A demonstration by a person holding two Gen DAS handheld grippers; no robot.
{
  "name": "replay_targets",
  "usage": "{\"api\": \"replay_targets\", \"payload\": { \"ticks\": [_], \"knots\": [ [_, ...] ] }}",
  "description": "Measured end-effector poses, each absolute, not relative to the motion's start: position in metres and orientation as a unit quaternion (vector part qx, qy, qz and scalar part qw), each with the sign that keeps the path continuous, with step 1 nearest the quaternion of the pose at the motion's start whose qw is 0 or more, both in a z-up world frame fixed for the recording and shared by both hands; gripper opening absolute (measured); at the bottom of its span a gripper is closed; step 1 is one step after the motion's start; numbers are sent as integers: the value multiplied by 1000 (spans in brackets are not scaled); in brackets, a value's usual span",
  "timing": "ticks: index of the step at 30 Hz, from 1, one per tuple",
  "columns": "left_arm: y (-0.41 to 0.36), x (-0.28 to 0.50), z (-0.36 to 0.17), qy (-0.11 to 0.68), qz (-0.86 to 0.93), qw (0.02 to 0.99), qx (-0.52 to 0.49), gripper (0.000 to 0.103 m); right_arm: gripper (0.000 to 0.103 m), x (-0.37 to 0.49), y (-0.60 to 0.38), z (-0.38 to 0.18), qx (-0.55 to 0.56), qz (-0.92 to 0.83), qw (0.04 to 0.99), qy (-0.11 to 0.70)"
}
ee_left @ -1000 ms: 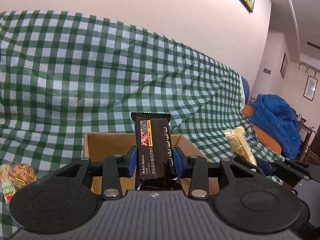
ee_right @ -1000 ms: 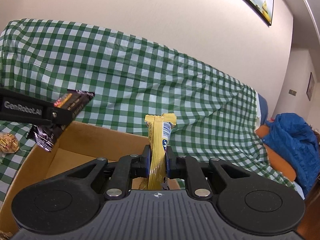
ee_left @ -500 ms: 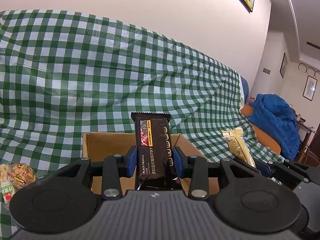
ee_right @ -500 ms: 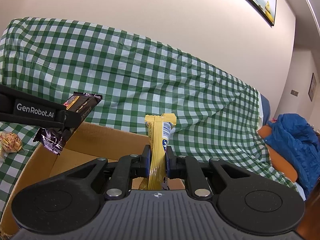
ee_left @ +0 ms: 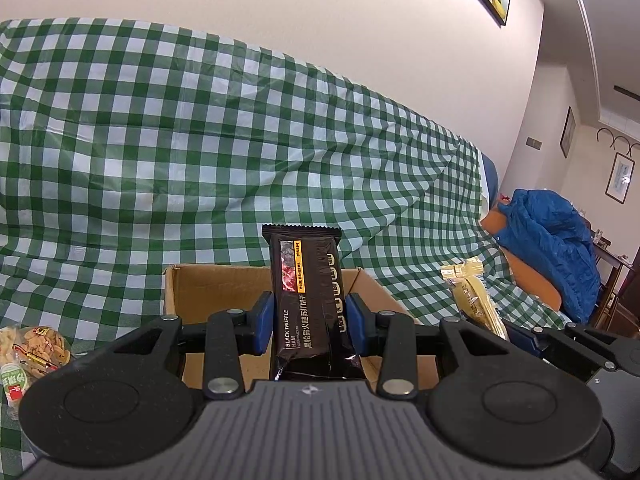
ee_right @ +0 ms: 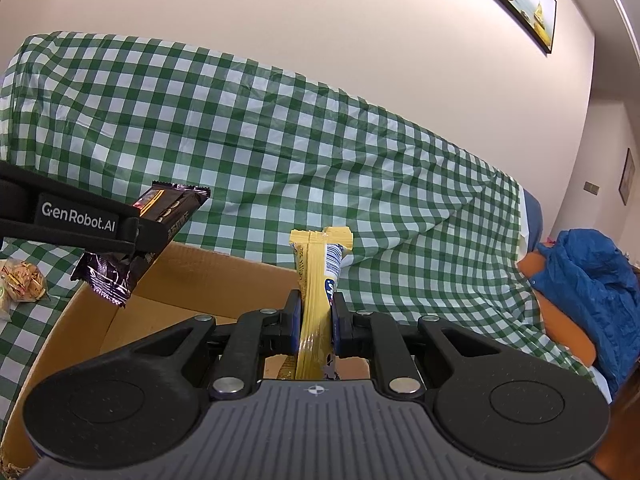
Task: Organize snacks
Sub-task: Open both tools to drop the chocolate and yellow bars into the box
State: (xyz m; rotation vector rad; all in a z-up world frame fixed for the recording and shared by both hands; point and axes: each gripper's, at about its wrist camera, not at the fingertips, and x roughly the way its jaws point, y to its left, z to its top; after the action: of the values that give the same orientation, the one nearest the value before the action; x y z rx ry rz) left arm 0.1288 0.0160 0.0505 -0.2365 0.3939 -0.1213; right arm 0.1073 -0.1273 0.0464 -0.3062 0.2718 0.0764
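Observation:
My left gripper is shut on a black Black Truffle Ham cracker packet, held upright over the open cardboard box. In the right wrist view that packet hangs above the box's left side. My right gripper is shut on a thin yellow snack packet, held upright above the box's near side. That yellow packet also shows in the left wrist view, to the right of the box.
The box stands on a green and white checked cloth draped over a sofa. A clear bag of snacks lies on the cloth left of the box. A blue jacket lies at the sofa's right end.
The left gripper with the black packet has moved a little further over the box, rightward in the right wrist view. Both grips are unchanged.

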Motion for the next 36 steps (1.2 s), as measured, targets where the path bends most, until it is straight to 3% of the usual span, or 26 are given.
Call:
{"api": "replay_targets", "payload": {
  "ticks": [29,31,36],
  "knots": [
    [15,129,56,192,-59,972,-123,43,15,107,-125,45,-156,39,978,135],
    [15,131,54,201,-61,970,-125,54,15,110,-123,43,-162,40,976,143],
    [19,133,52,202,-50,969,-135,55,32,112,-120,41,-171,32,974,145]
  ]
}}
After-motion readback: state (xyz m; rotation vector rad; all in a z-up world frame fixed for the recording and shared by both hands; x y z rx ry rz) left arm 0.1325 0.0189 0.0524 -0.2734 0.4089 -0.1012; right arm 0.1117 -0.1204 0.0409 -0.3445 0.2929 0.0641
